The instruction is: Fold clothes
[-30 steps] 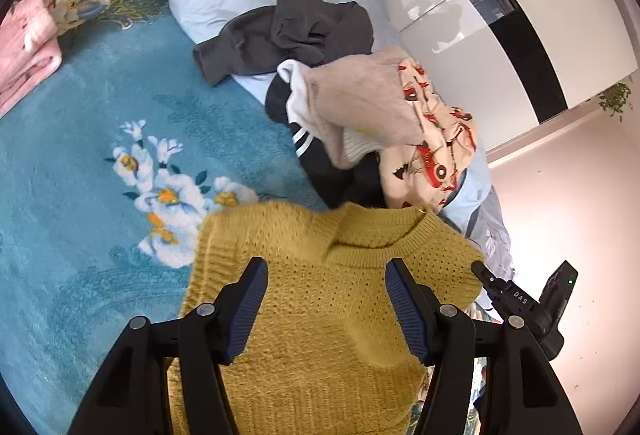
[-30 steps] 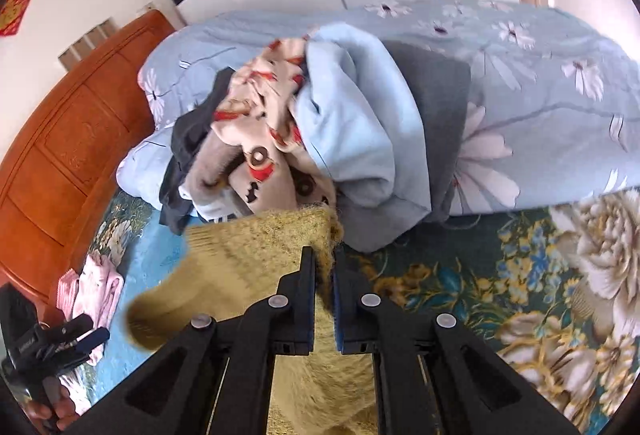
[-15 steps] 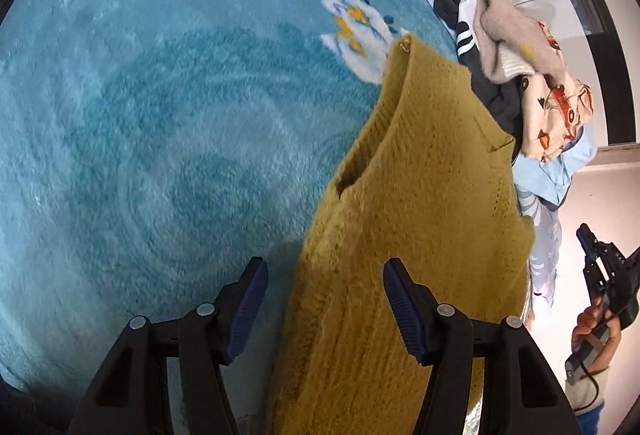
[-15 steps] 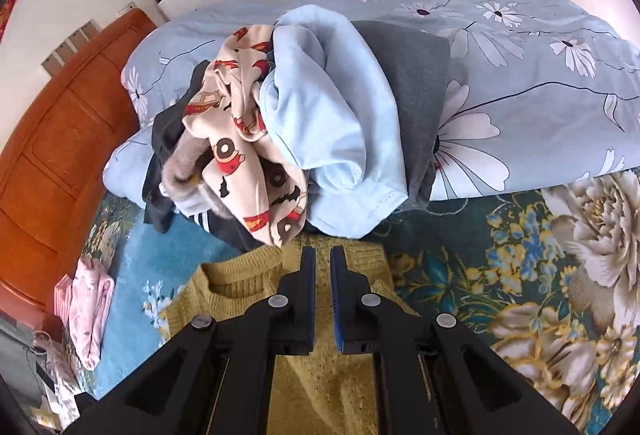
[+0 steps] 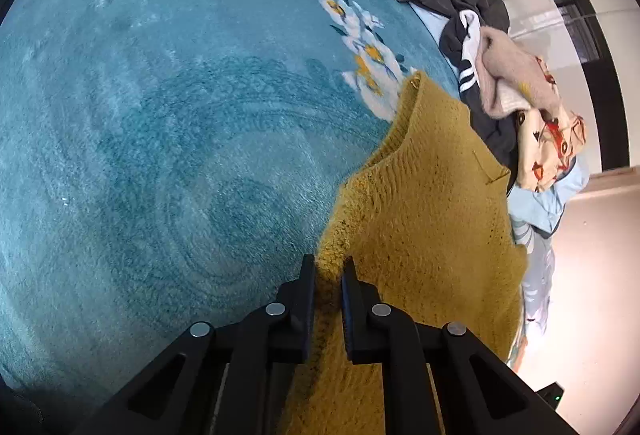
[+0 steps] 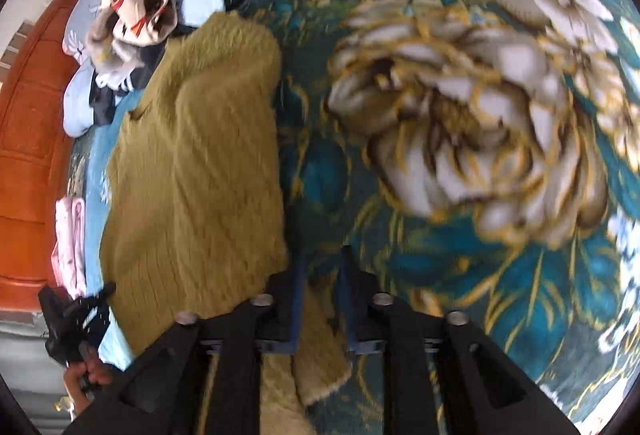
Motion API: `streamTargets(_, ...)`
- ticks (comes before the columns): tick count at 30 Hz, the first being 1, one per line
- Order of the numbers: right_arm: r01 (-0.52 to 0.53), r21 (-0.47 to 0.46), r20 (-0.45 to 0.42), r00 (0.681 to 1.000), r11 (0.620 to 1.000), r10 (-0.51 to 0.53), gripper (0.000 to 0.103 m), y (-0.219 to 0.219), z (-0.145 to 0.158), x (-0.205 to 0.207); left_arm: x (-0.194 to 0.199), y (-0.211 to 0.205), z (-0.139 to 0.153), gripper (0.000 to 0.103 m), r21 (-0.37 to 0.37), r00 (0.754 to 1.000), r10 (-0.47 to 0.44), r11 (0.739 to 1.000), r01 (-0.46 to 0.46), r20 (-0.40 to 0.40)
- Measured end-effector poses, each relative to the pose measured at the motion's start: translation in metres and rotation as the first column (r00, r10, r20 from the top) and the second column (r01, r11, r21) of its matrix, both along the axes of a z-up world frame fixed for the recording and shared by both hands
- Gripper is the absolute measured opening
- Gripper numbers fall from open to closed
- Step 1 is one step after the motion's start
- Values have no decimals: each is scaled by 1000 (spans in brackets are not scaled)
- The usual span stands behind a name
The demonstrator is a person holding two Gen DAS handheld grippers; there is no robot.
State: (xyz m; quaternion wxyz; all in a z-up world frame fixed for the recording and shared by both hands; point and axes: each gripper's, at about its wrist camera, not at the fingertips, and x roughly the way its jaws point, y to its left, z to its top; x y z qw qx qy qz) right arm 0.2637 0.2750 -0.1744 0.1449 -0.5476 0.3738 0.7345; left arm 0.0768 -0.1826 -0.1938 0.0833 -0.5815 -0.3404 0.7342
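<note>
Sweater [image 5: 424,219] now flat, left gripper [image 5: 327,267] newly clamped, right gripper [image 6: 320,259] seemingly gripping edge

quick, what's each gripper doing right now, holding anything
Left gripper: closed on the edge of the yellow sweater.
Right gripper: narrow gap between the fingers, sweater fabric between them; too blurred to confirm the grip.

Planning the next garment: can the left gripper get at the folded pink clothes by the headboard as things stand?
Probably not yet: the left gripper is shut on the yellow sweater, and the folded pink clothes lie apart, past the sweater's far edge.
</note>
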Motion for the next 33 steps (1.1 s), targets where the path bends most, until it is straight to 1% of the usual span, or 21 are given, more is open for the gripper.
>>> streamTargets(1, -15, -12, 6, 1000, 1000, 15, 34, -6, -1, 4, 0, -2, 0, 12, 3, 1000, 7, 1000, -7, 1)
streamTargets(5, -98, 2, 49, 994, 995, 98, 35, -32, -7, 3, 0, 2, 7, 12, -24, 999, -31, 999, 30, -20)
streamTargets(8, -111, 5, 58, 992, 994, 110, 35, -45, -9, -3, 2, 1, 10, 12, 3, 999, -39, 999, 39, -29)
streamTargets(12, -116, 54, 109, 988, 992, 109, 35, -58, -7, -10, 6, -6, 4, 12, 45, 999, -36, 998, 37, -11)
streamTargets(13, -119, 68, 122, 986, 991, 110, 29, -60, -4, -10, 6, -7, 5, 12, 54, 999, -40, 998, 41, -10)
streamTargets(14, -122, 83, 135, 985, 989, 110, 10, -63, -2, -11, 7, -7, 6, 12, 61, 999, -45, 997, 45, -9)
streamTargets(15, -126, 97, 148, 983, 987, 111, 10, -65, 0, -11, 9, -7, 8, 12, 64, 999, -51, 997, 53, -18)
streamTargets(19, -94, 199, 200, 978, 975, 53, 9, -51, 26, 13, 9, -3, 16, 12, 62, 995, -84, 994, 86, -45)
streamTargets(23, -67, 302, 245, 969, 951, -10, 9, -37, 51, 37, 6, 2, 18, 12, 70, 993, -104, 992, 107, -52)
streamTargets(26, -14, 325, 303, 949, 946, -90, 8, -19, 50, 73, 7, 3, 16, 12, 76, 993, -115, 990, 117, -34)
streamTargets(28, 31, 305, 322, 937, 952, -134, 8, -13, 38, 94, 6, 6, 17, 12, 69, 991, -127, 989, 130, -34)
streamTargets(31, 49, 288, 357, 921, 956, -154, 8, -14, 17, 104, 9, 3, 23, 12, 60, 989, -140, 988, 143, -48)
streamTargets(33, 32, 293, 369, 918, 956, -144, 8, -16, 14, 103, 10, 0, 25, 12, 60, 989, -139, 988, 142, -52)
